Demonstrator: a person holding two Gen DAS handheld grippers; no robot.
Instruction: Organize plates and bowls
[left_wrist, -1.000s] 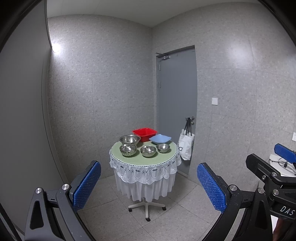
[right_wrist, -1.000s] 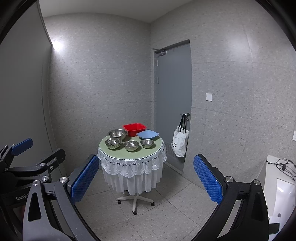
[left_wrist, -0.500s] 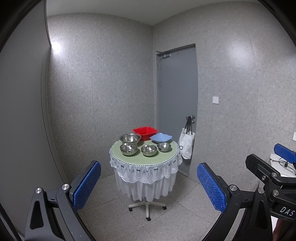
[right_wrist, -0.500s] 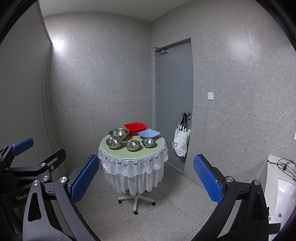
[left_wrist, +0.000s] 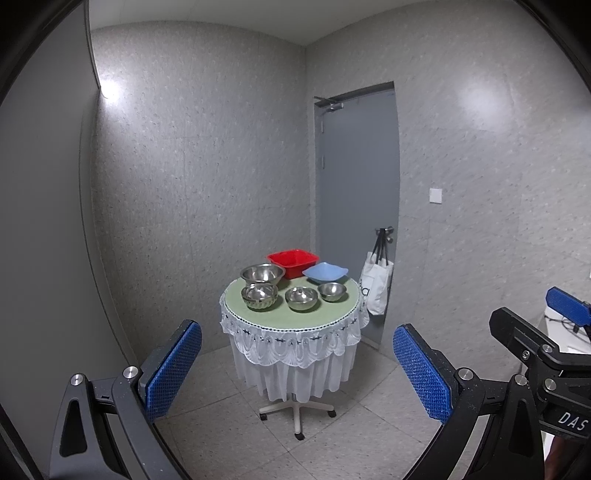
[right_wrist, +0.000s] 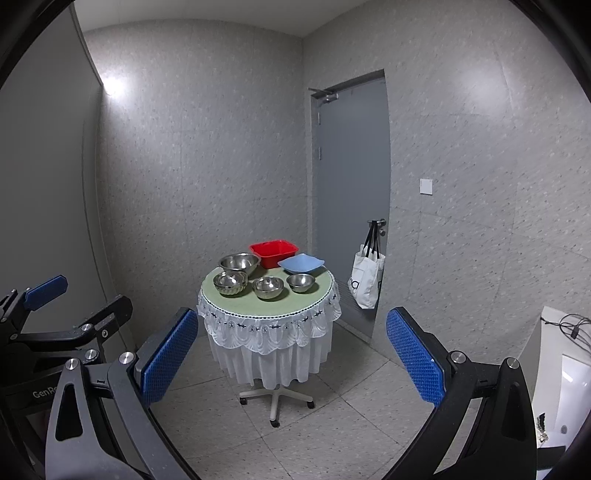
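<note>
Ahead of you on the tabletop (left_wrist: 295, 320) sit four steel bowls (left_wrist: 301, 297), both grippers' jaws wide and empty.

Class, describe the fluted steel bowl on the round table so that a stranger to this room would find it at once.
Start at the round table with the white lace skirt in the room's corner. Three steel bowls line its near edge; take the leftmost, the fluted steel bowl, just in front of the large steel bowl. Its ribbed, scalloped wall sets it apart from its smooth neighbours.
</note>
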